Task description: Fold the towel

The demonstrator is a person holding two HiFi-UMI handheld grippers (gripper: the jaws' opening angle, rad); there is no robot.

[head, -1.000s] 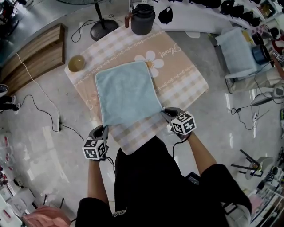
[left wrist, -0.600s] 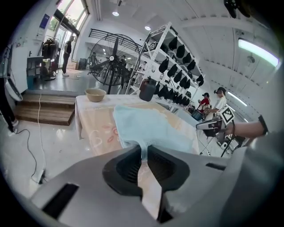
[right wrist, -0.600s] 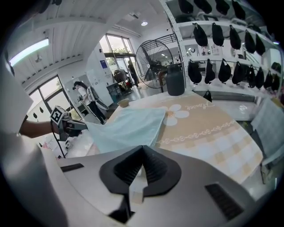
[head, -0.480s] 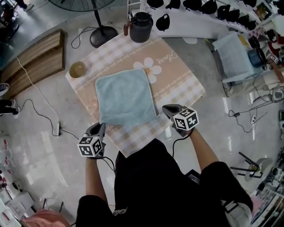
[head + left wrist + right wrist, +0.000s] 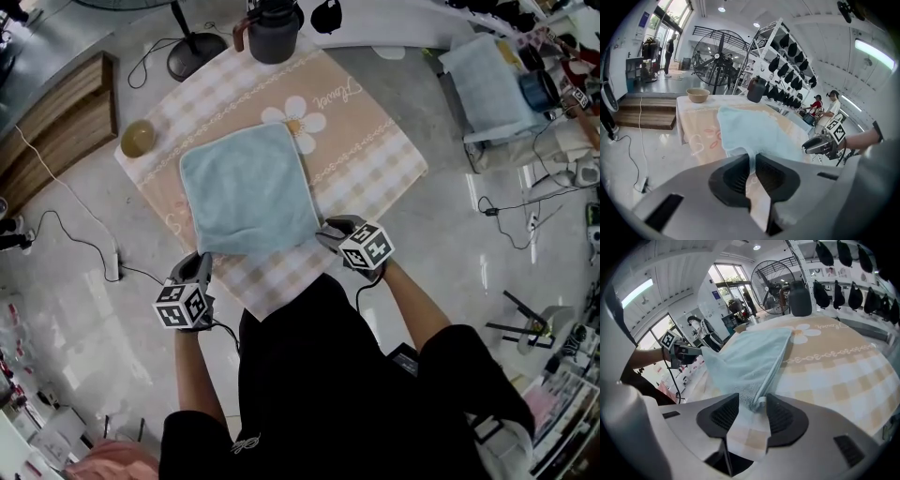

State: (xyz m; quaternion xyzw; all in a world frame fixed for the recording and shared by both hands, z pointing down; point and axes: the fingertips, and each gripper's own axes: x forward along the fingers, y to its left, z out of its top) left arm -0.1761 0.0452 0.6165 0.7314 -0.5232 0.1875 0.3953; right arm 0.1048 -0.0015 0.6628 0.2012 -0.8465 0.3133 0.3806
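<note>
Pale blue towel (image 5: 248, 192) lies flat on checked-cloth desk (image 5: 375, 141). Left gripper (image 5: 200, 267) fingers pinch near-left corner; right gripper (image 5: 326, 231) fingers, just opening, straddle near-right corner unclamped. Soft, light, limp cloth: likely best gripped at hemmed corners.

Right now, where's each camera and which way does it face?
Head view: on the head, steeply down at towel; shows torso, arms, left claw, right claw.
Left gripper view: on left claw, along jaws shut on a towel corner, toward jug.
Right gripper view: on right claw, jaws just opening, towel corner between them, toward jug.
Shared: both gripper views show towel, jug, the other claw.
</note>
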